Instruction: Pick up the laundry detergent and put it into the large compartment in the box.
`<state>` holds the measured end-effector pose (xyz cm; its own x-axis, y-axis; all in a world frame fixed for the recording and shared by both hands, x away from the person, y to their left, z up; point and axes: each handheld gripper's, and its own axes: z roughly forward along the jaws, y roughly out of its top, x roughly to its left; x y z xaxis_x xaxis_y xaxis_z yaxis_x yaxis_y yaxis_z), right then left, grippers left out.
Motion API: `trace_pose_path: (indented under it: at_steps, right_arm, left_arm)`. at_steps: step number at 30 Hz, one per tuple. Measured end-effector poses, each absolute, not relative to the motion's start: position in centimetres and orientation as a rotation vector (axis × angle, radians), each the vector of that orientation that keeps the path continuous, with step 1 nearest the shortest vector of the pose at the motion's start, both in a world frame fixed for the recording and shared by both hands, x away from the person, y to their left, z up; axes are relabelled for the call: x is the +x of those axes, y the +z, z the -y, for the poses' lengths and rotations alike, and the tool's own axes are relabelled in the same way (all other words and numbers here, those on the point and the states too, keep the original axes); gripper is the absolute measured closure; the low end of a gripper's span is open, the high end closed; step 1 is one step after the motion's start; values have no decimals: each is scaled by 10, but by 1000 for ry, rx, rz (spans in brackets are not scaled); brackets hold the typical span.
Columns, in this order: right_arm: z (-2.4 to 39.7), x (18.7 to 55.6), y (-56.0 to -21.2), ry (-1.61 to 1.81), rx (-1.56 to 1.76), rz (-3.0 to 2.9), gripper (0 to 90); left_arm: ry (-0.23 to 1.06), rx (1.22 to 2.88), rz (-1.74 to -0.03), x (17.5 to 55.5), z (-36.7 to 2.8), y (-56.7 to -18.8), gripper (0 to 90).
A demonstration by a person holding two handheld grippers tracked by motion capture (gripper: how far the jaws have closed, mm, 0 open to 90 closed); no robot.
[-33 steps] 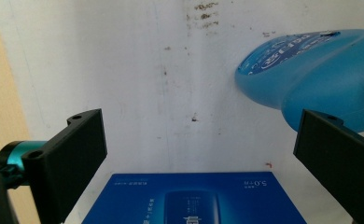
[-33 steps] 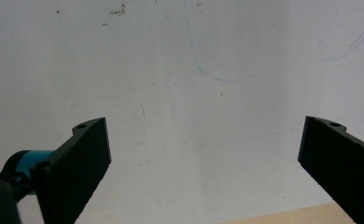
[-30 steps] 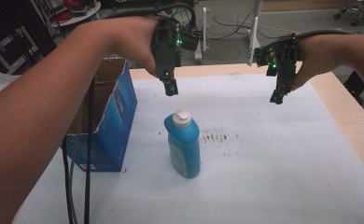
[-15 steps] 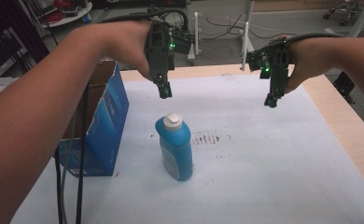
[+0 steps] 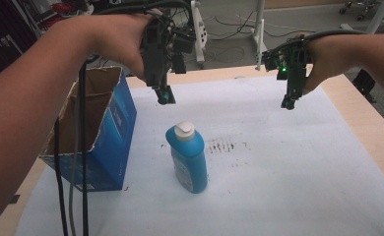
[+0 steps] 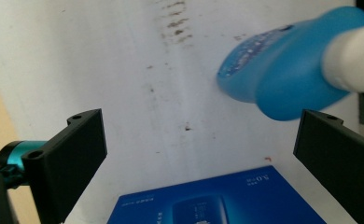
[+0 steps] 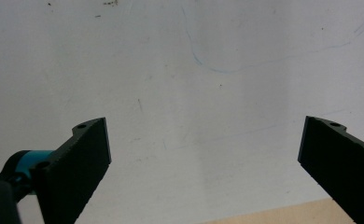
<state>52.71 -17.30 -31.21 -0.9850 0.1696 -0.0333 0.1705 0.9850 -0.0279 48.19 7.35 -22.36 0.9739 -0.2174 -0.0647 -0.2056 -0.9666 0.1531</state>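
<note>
blue detergent bottle (image 5: 187, 158) stood upright on the white sheet (image 5: 288, 167), just beside the blue carton (image 5: 99, 140), as in the earlier frames. left gripper (image 5: 164, 96) remained raised above it, jaws wide, empty. right gripper (image 5: 288, 102) remained well apart, jaws wide.

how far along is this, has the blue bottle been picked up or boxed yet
Nothing looks done yet: the blue bottle stands upright on the white table cover, beside the open blue box, not in it. In hand: nothing; the left gripper hangs open above the bottle, and the right gripper is open over bare cover. Grasping and probably boxing the bottle remain.
</note>
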Motion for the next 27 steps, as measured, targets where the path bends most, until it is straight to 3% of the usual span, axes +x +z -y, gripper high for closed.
trace_pose_path:
  at_steps: [20, 27]
  right_arm:
    - [165, 523, -317, -42, 357, -3099, 14]
    - [168, 526, -318, -47, 362, -3099, 14]
  left_arm:
    - [-74, 2954, 877, 427, -59, -230, 25]
    - [-127, 2913, 979, 412, -51, -237, 25]
